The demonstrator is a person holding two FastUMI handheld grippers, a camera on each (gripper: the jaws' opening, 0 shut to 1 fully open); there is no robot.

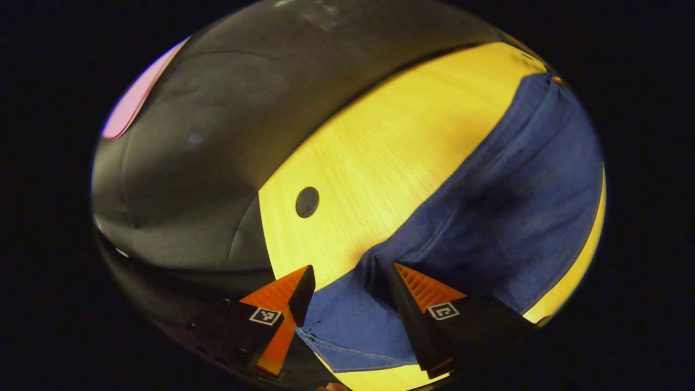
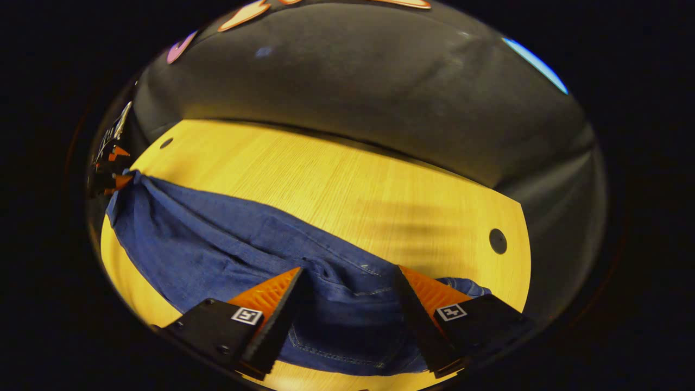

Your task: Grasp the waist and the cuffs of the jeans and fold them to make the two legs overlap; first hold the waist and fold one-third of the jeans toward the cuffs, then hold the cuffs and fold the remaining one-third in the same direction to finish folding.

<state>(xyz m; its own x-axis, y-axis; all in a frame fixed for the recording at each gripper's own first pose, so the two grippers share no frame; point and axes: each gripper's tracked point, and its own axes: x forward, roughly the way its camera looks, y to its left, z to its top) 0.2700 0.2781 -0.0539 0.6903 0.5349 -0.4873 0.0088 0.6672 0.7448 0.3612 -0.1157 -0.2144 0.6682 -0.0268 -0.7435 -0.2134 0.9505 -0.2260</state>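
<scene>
Left gripper hangs over the cuff end of the jeans, its fingers spread wide with denim lying between them and nothing pinched. That placement suits the task's first step: a hold at the hem lets this hand carry the leg over onto its twin. From there the jeans run away across the wooden table toward the far end, where the other tool sits.

Right gripper stands over the waist end, also spread wide, straddling the waistband and pocket seams without pressing on them. By my reading, both hands are lined up for a matched grab at opposite ends, so the cloth lifts evenly and does not twist. In the right gripper view the jeans stretch leftward across the table to the left gripper at the cuffs.

No box, bin or basket is in sight; the jeans lie straight on the tabletop.
</scene>
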